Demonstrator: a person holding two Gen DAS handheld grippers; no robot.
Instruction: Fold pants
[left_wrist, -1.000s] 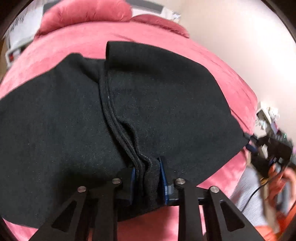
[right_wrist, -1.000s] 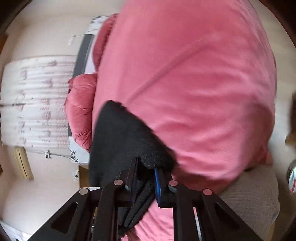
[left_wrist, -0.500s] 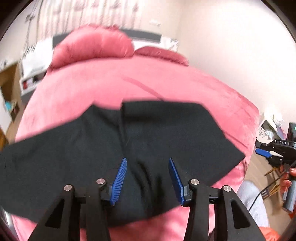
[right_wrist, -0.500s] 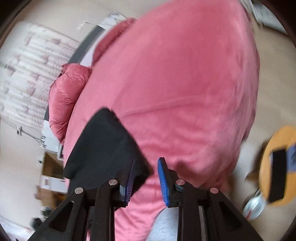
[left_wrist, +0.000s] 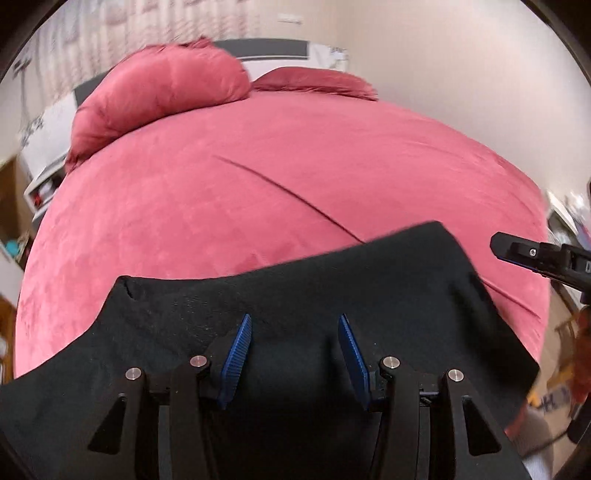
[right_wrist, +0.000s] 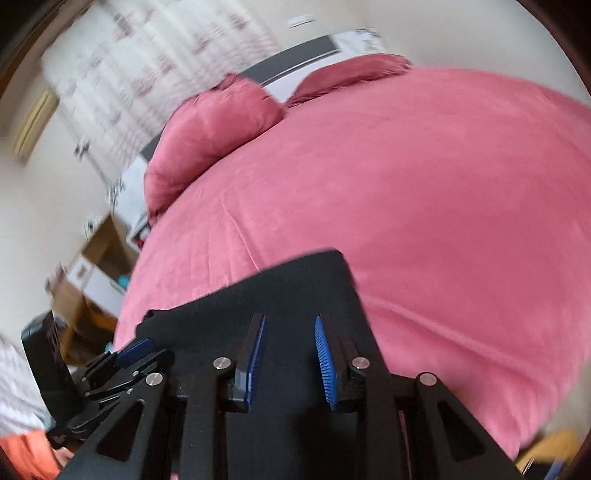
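Note:
The black pants (left_wrist: 332, 288) lie folded flat on the near edge of the pink bed (left_wrist: 258, 166). My left gripper (left_wrist: 295, 354) is open and empty, hovering above the pants near their near edge. My right gripper (right_wrist: 290, 360) is open and empty above the right end of the pants (right_wrist: 295, 288). The right gripper also shows at the right edge of the left wrist view (left_wrist: 543, 258), and the left gripper at the lower left of the right wrist view (right_wrist: 122, 365).
Two pink pillows (left_wrist: 159, 96) lie at the head of the bed by a dark headboard (left_wrist: 269, 50). Shelving and boxes (right_wrist: 92, 273) stand on the floor to the left of the bed. A wall (left_wrist: 461, 55) runs along the right side.
Both grippers let go of the black pants and opened. Both pulled back and up from the cloth, which now lies flat on the bed.

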